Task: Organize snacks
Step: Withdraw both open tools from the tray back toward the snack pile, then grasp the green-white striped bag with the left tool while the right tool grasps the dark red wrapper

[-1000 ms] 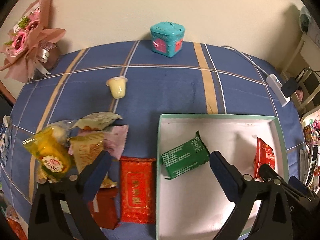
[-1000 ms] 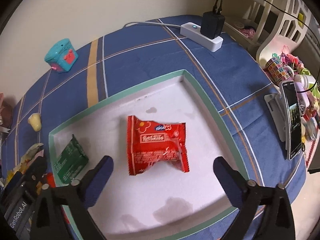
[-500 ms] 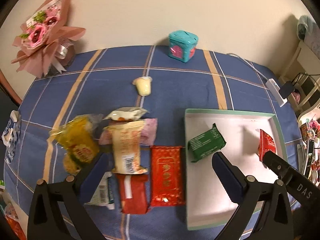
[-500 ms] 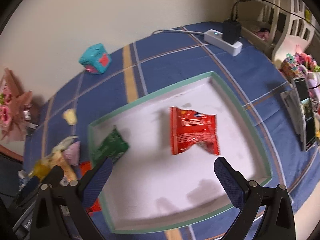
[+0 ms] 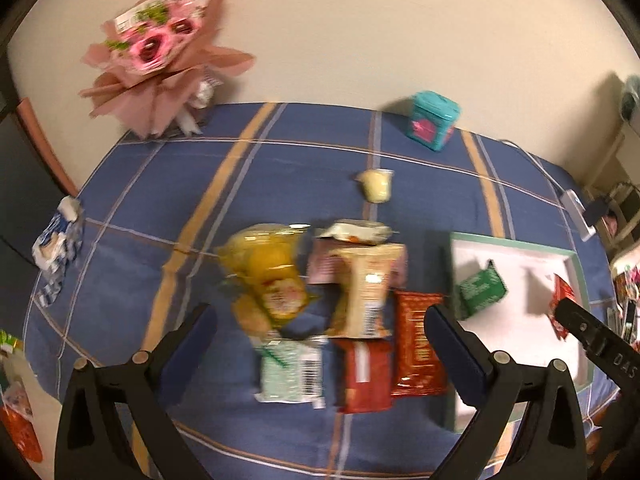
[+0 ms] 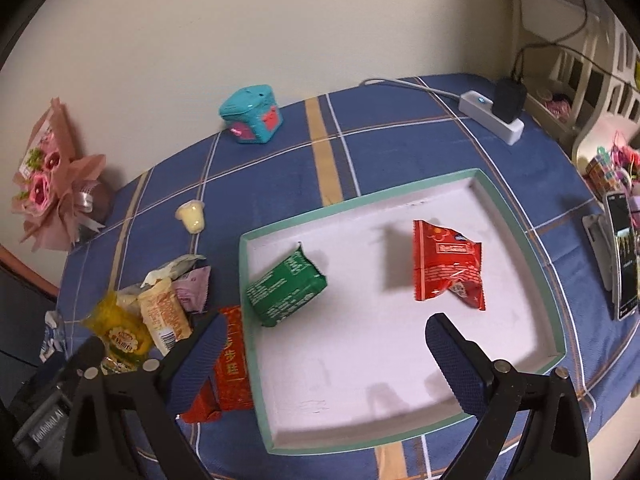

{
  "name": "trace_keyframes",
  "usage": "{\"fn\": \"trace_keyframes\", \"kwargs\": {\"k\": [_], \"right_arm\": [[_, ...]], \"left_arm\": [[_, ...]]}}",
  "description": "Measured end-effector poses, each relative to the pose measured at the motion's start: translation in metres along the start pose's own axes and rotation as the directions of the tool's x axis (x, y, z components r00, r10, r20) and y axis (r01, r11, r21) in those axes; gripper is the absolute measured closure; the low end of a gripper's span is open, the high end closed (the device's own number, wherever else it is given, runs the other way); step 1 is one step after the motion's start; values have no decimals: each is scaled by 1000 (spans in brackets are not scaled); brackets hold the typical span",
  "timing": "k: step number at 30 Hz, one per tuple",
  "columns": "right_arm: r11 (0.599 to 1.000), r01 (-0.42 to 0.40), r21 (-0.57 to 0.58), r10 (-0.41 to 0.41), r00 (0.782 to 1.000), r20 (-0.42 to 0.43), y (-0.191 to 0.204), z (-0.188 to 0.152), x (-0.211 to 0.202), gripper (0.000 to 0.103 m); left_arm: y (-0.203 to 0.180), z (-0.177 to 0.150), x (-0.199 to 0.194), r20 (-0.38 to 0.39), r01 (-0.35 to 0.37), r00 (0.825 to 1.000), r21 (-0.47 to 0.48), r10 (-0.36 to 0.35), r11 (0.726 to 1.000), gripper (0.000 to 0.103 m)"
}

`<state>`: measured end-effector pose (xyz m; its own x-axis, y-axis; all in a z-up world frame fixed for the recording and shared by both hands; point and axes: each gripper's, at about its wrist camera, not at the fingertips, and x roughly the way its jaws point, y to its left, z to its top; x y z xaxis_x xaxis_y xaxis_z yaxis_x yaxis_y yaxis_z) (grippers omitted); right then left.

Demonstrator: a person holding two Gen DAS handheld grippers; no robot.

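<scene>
- The left gripper (image 5: 320,336) is hovering above a cluster of loose snack packets, its jaws spread wide and holding nothing.
- The right gripper (image 6: 320,344) is hovering over the near part of a white tray with a green rim (image 6: 400,196), its jaws likewise spread wide and empty.
- The tray is sitting on a blue plaid tablecloth (image 6: 400,132) and is holding two snacks: a green packet (image 6: 286,290) lying tilted near its left wall and a red packet (image 6: 446,266) lying toward its right side, well apart from the green one.
- Outside the tray, to its left, the remaining snacks are lying in a pile: a yellow bag (image 5: 268,276), a beige packet (image 5: 366,288) resting over a pink packet (image 5: 320,266), a pale wrapper (image 5: 352,232) behind them, a white-and-green packet (image 5: 290,370), a dark red packet (image 5: 366,376) and a red packet with gold lettering (image 5: 418,348) just beside the tray wall.
- A small yellow jelly cup (image 6: 192,216) is lying alone farther back on the cloth.
- A teal box (image 6: 252,120), a pink bouquet (image 5: 160,52) and a white power strip (image 6: 490,116) are standing along the far edge of the table.
- The left wrist view is motion-blurred, so packet print is illegible there.
</scene>
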<state>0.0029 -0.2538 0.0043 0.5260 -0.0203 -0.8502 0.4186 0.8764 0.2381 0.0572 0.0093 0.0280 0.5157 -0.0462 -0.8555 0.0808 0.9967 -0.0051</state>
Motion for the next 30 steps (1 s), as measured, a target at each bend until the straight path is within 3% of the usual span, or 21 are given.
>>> {"fn": "trace_keyframes", "kwargs": {"k": [5,10,19,25,30], "right_arm": [[998,-14,-64,14,1000,5,33,-5,-4,3],[988,-77,-132,71,996,-49,73,-16,2,3],[964,-71,-258,31,987,-155,127,-49,30,5],[956,-79,-284,0,964,-266,135,-71,63,16],[951,-90,-295,-4,953,-304,138,-80,75,23]], "left_arm": [[43,3,2,-1,-55,998,-79,55,995,0],[76,1,4,-18,-85,996,-137,84,987,0],[80,-14,32,-125,-31,992,-144,13,989,0],[75,-24,62,-227,37,971,-185,-80,982,0],[60,-34,87,-302,61,946,-179,-114,982,0]]}}
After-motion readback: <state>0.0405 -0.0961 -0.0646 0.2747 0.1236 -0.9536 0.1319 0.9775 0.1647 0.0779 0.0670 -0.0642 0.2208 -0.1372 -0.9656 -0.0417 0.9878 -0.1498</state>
